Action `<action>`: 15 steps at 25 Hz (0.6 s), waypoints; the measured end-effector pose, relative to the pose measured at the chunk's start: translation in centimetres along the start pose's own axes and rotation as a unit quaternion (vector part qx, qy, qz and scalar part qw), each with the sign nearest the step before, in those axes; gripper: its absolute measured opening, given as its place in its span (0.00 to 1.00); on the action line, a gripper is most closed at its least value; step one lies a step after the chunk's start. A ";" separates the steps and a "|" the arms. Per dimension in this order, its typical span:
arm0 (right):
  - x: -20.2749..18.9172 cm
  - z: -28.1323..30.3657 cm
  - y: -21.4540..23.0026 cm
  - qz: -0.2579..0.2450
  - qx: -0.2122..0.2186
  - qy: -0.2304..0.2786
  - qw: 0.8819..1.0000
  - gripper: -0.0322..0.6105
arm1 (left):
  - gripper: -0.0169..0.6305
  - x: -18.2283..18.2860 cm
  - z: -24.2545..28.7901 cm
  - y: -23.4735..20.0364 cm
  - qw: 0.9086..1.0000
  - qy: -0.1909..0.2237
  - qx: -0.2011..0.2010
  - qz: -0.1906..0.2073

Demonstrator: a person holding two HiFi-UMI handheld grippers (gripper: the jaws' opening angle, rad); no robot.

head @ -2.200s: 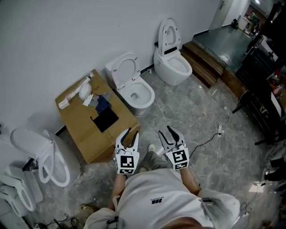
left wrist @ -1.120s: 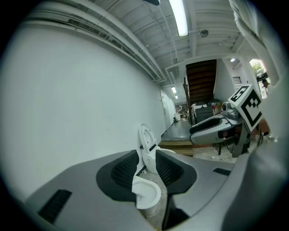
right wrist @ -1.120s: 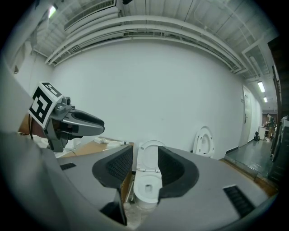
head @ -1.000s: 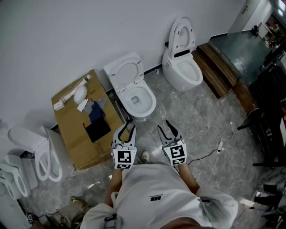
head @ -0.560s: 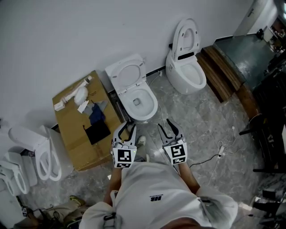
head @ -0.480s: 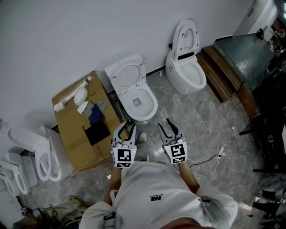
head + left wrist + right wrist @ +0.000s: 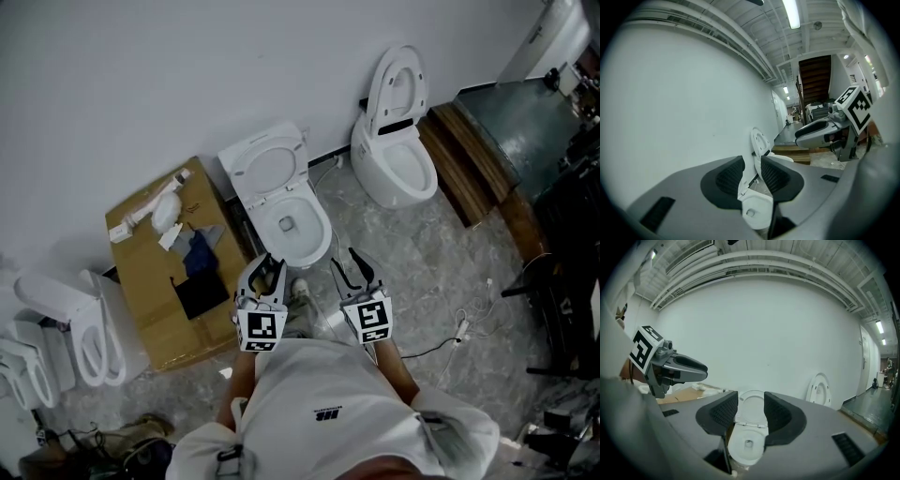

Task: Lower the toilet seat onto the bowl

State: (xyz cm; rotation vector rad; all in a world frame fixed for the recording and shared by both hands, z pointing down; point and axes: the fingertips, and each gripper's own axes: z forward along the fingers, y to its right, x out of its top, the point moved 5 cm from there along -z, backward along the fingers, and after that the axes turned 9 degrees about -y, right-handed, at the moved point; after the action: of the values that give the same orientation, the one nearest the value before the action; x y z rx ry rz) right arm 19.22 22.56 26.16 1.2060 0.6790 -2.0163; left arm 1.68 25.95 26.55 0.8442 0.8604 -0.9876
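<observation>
While toilet seat (image 7: 269,167) stands raised beyond fingertips, left gripper (image 7: 267,263) fingers together, right gripper (image 7: 347,262) fingers apart, both empty

My left tool (image 7: 266,268) and right tool (image 7: 351,265) have pale grey shells, dark curved fingers and black ribbed pads (image 7: 729,176). Each carries a white cube (image 7: 261,328) printed with black square markers. I wear a white short-sleeved T-shirt (image 7: 319,375) with a small dark logo (image 7: 328,411).
</observation>
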 end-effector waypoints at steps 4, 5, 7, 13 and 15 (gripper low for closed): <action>1.4 3.4 1.5 -0.008 0.012 -0.003 1.000 0.32 | 0.23 0.5 2.6 -1.9 1.000 -0.008 0.008 -0.008; 1.9 4.3 1.9 -0.010 0.014 -0.004 1.000 0.32 | 0.23 0.9 3.4 -2.5 1.000 -0.006 0.010 -0.008; 2.6 6.0 2.7 -0.012 0.018 -0.005 1.000 0.32 | 0.23 1.3 4.8 -3.7 1.000 -0.008 0.014 -0.011; 4.7 11.1 4.8 -0.022 0.029 -0.019 0.999 0.32 | 0.23 2.4 9.1 -6.9 0.999 -0.013 0.022 -0.025; 5.2 12.6 5.4 -0.025 0.034 -0.023 0.999 0.32 | 0.23 2.6 10.4 -7.9 0.999 -0.017 0.027 -0.027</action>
State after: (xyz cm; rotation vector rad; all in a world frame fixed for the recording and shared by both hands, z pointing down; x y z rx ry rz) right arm 14.87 8.60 26.49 1.1869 0.6288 -2.1172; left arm -2.62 13.33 26.92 0.8522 0.8349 -1.0737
